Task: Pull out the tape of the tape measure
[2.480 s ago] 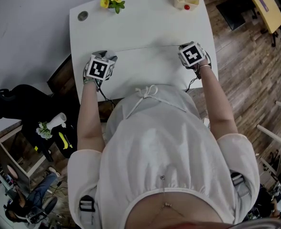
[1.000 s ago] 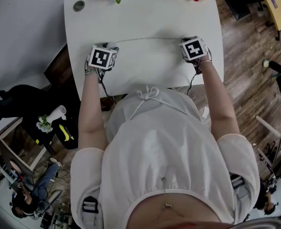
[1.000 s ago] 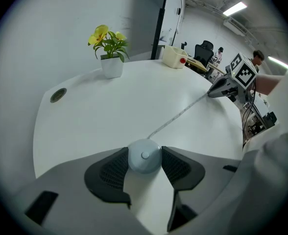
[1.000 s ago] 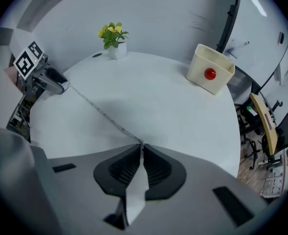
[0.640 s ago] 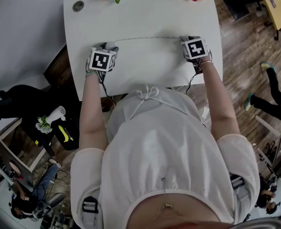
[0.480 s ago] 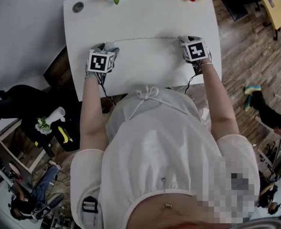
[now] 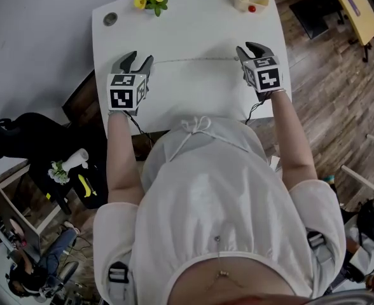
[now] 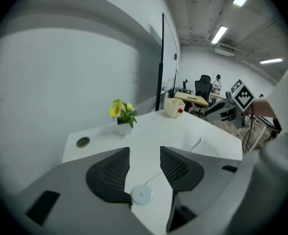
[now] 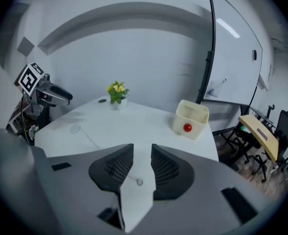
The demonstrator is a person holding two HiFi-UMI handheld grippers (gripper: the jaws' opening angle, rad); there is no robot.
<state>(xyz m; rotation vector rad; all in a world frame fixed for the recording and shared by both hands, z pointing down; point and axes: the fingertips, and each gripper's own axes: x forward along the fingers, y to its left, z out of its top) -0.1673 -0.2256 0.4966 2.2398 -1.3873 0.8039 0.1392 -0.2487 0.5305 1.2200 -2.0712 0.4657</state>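
Two grippers: left gripper (image 7: 140,57) and right gripper (image 7: 247,48) are hovering empty, jaws part-open, having just been closing slightly.
Tape (image 7: 193,60): lying stretched crosswise between them; case (image 8: 143,195) below left jaws, tip (image 9: 139,182) below right.

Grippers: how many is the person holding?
2. The left gripper hangs over the left side of the table, the right gripper over its right; both sets of jaws, empty and apart, have just been closing.
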